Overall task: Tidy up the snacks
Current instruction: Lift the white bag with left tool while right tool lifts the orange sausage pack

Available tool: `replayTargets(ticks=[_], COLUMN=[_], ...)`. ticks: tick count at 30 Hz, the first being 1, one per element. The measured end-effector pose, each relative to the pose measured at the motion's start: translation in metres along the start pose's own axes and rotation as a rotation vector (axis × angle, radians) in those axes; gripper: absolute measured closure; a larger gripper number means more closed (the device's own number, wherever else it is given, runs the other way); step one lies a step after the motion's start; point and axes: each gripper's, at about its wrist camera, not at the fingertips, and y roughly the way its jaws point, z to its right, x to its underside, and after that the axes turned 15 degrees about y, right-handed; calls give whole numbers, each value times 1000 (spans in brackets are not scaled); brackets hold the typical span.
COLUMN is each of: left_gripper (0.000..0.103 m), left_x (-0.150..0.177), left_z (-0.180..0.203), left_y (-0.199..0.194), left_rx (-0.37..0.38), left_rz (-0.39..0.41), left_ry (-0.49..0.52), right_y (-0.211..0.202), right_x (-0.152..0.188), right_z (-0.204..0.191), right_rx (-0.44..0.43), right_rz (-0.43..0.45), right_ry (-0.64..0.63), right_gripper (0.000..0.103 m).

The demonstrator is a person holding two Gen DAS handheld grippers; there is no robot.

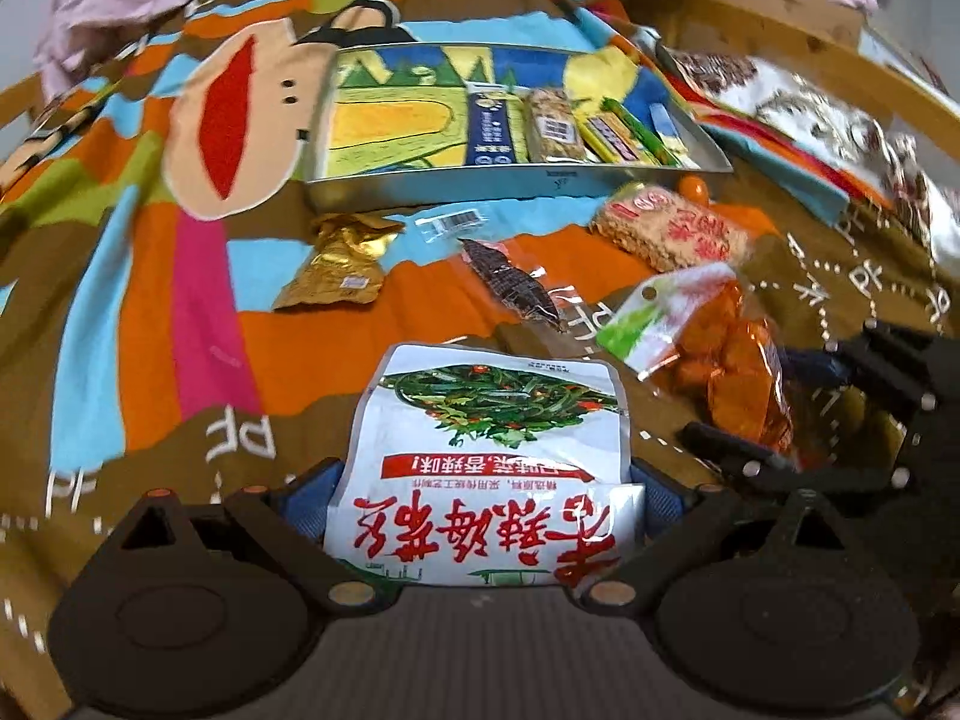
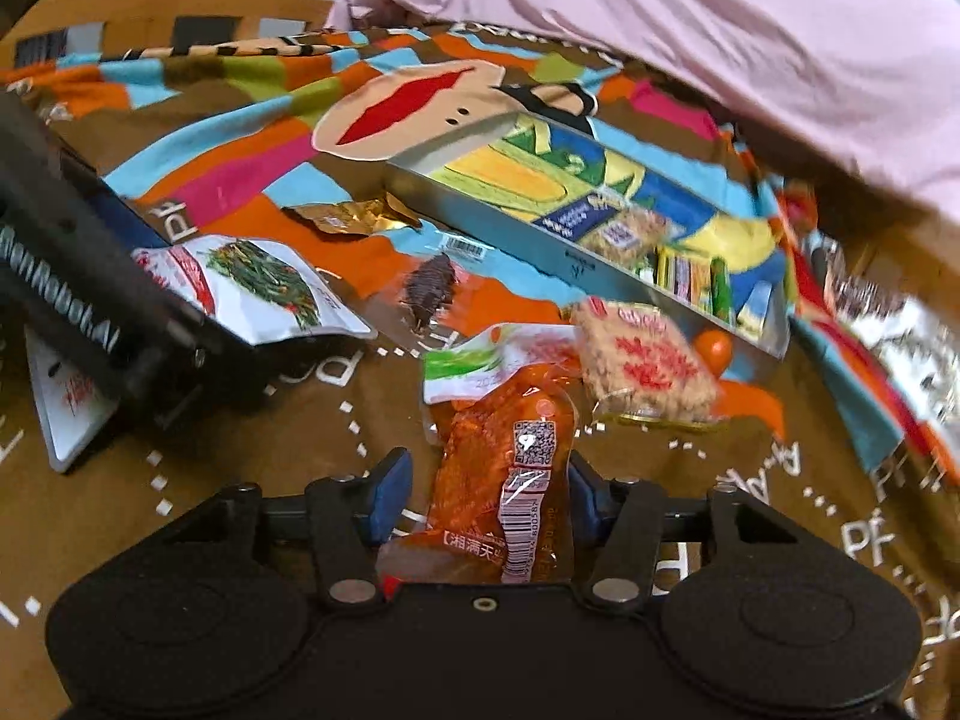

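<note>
On the patterned cloth, the metal tray lies farthest back, with snack bars lined up in its right half. Before it, left to right, lie a foil packet, a dark dried snack and a rice cracker pack.

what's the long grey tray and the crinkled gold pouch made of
The long grey tray looks like thin metal with a matte finish, judging by its straight, crisp walls; painted tin is possible. The crinkled gold pouch looks like metallised foil film: sharp creases and bright glints.
</note>
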Motion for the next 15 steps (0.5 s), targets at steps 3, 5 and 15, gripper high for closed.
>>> replayTargets(ticks=[3, 5, 15], left_gripper=[5, 5, 5], left_x=[5, 8, 5], left_z=[-4, -5, 0], left_y=[-6, -11, -21], left_rx=[16, 17, -15], left_rz=[18, 45, 134], left_ry=[-86, -131, -145], right_y=[-5, -7, -5], right_x=[3, 4, 5], right_z=[-5, -7, -11], right_rx=[30, 43, 56], right_rz=[26, 33, 55], right_ry=[-41, -59, -87], right_gripper=[58, 58, 58])
